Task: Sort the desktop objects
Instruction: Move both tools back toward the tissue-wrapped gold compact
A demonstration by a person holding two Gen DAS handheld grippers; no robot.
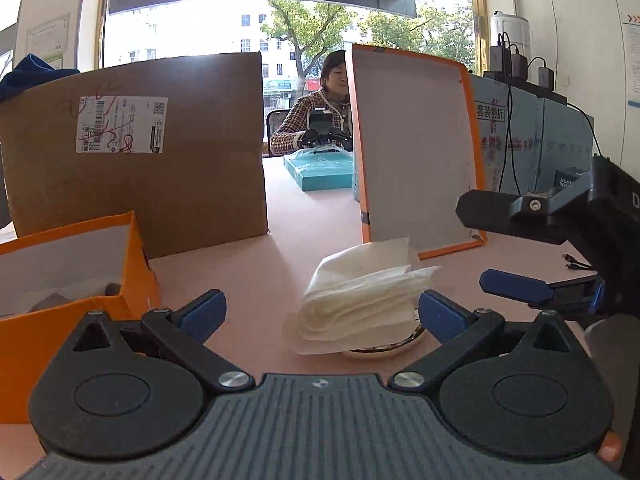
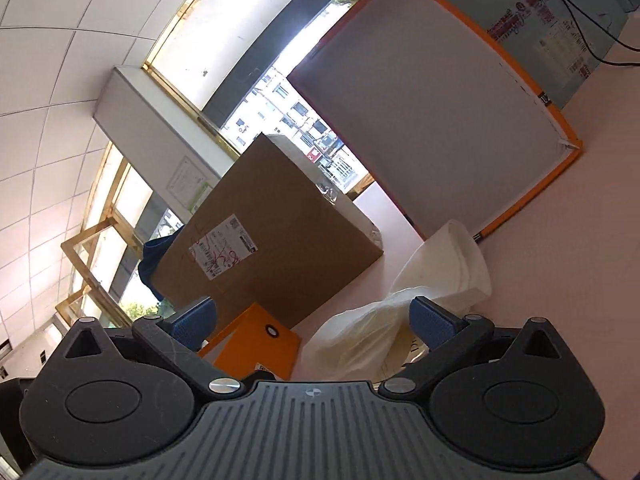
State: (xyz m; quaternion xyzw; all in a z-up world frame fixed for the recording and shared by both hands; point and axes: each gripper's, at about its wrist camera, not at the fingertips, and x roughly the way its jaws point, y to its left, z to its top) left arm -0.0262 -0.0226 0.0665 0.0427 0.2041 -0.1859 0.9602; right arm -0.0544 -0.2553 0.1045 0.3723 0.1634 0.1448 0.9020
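Both tools, left and right, hung spread apart and empty near folded tissue paper on the surface; next apparently grasping it for the orange box.

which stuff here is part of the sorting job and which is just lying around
Part of the job:
- folded white paper napkins
- small white dish under them
- open orange cardboard box
- left tongs and right tongs, both open

Just lying about:
- big brown cardboard carton
- upright orange-edged box lid
- teal flat box
- black chargers
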